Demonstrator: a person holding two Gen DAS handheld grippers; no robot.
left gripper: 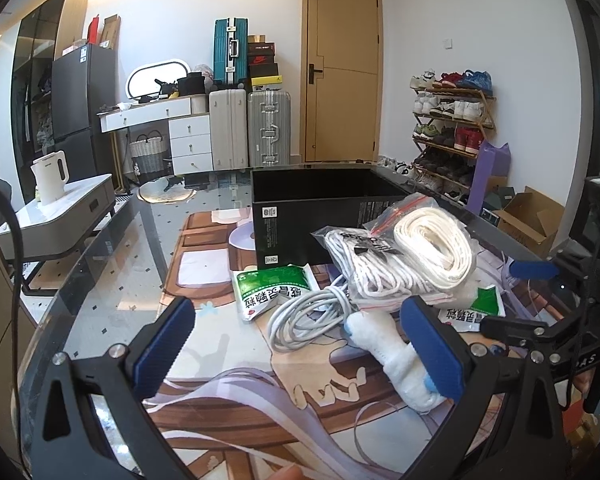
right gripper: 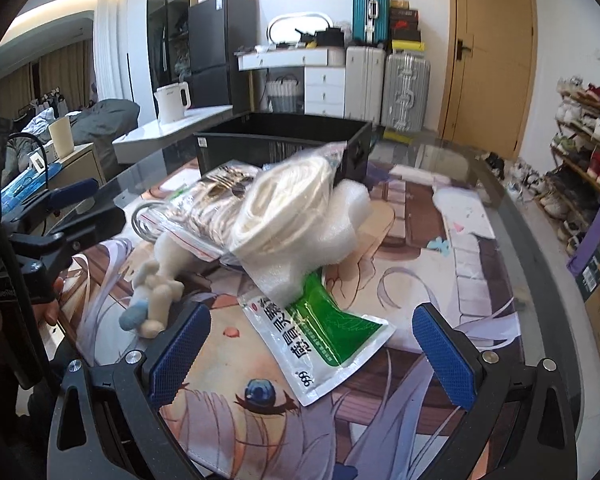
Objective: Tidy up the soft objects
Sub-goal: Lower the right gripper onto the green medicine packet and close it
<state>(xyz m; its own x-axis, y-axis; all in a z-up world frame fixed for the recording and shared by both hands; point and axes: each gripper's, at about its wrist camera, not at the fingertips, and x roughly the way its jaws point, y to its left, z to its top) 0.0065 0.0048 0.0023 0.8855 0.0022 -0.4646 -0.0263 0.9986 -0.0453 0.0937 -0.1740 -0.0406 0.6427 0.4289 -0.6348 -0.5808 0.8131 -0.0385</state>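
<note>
A pile of soft items lies on the printed mat. My left gripper is open; a white plush toy lies just inside its right pad, and a coiled white cable is ahead. Behind these are a green sachet, a bag of white laces and a bagged white strap roll. My right gripper is open, with a second green sachet lying between its pads. A white foam sheet lies on that sachet. The open black box stands behind the pile.
The glass table's edge curves round on the right, with a shoe rack and cardboard boxes on the floor beyond. A low cabinet with a white kettle stands left. Suitcases, a dresser and a door line the far wall.
</note>
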